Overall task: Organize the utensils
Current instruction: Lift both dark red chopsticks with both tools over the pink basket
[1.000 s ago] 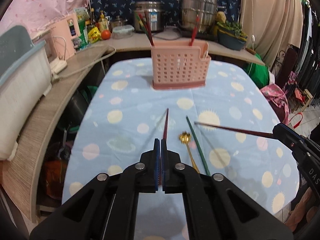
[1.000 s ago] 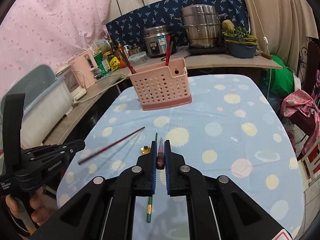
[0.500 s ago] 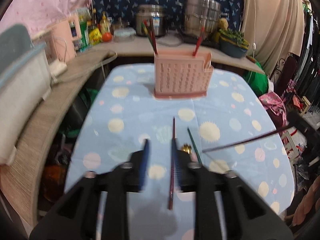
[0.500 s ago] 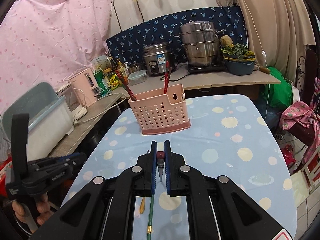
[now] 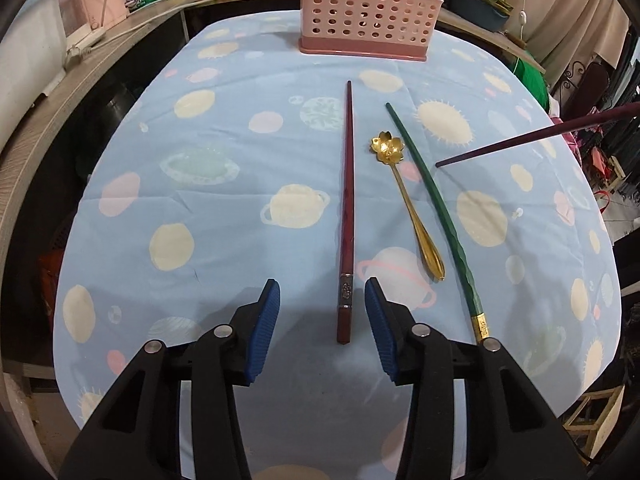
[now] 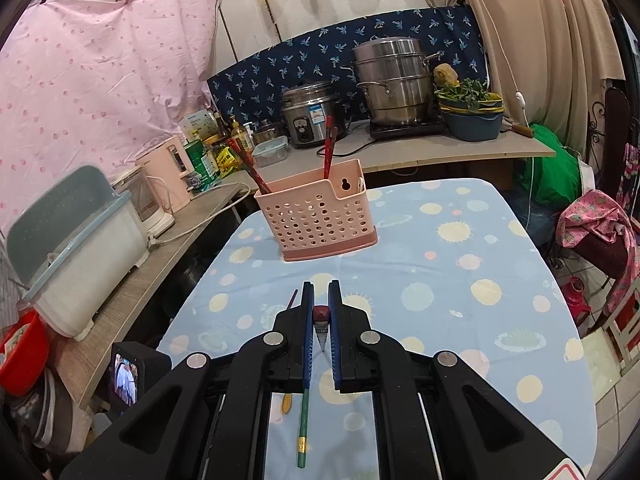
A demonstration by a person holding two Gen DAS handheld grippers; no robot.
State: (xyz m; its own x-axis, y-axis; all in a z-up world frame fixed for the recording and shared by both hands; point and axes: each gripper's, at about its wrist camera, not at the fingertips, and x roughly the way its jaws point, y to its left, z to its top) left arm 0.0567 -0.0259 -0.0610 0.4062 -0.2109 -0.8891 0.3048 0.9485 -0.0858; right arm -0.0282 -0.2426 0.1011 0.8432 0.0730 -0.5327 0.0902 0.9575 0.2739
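A dark red chopstick [image 5: 347, 216] lies on the blue tablecloth, its thick end between the jaws of my open left gripper [image 5: 322, 322]. To its right lie a gold flower spoon [image 5: 408, 204] and a green chopstick [image 5: 440, 216]. A pink perforated utensil basket [image 5: 368, 12] stands at the far end; it also shows in the right wrist view [image 6: 320, 216], holding red chopsticks [image 6: 328, 146]. My right gripper [image 6: 321, 312] is shut on a second dark red chopstick [image 6: 321, 314], which enters the left wrist view from the right [image 5: 540, 136], raised above the table.
A wooden counter [image 6: 460, 152] behind the table carries a rice cooker [image 6: 312, 114], steel pots [image 6: 392, 80] and a bowl of greens [image 6: 472, 112]. A white and grey bin [image 6: 76, 240] sits on the left counter. A pink bag [image 6: 600, 228] is at the right.
My left gripper opened and let the dark red chopstick down onto the cloth, then dropped low behind it. My right gripper rose and tilted up with its chopstick.
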